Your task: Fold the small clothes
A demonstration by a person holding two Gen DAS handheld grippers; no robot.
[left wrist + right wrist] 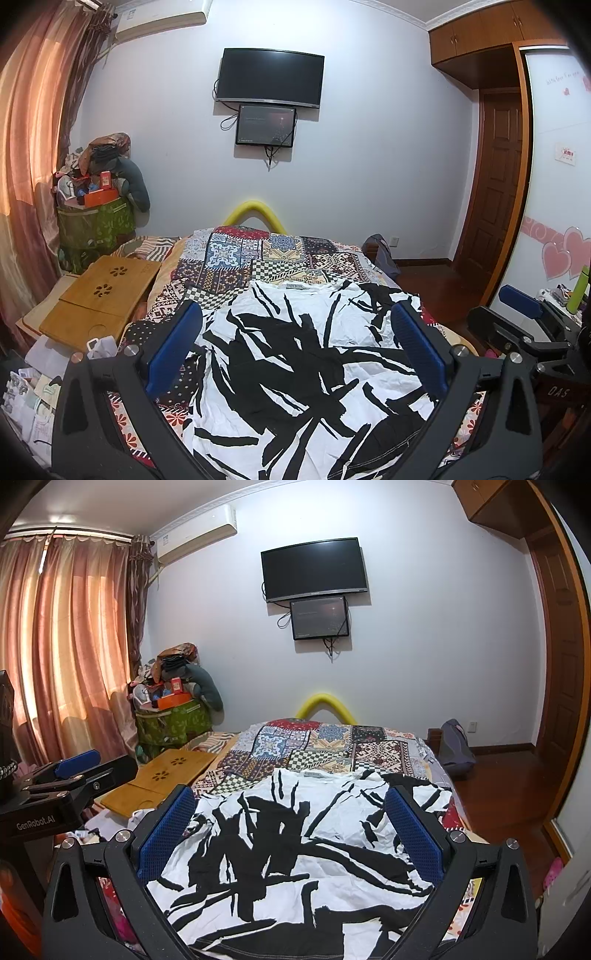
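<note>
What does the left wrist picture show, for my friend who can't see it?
A white shirt with black brush marks lies spread on a patchwork bed, collar at the far end. The left gripper hangs open above it, holding nothing, and the right gripper shows at the right edge. A dark TV hangs on the far wall.

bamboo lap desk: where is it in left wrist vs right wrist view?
Left wrist: wooden lap desk at left middle, beside the patchwork quilt, outside the left gripper.
Right wrist: lap desk at left of centre, between the left gripper and the quilt.
Shared landmark: wall TV.
</note>
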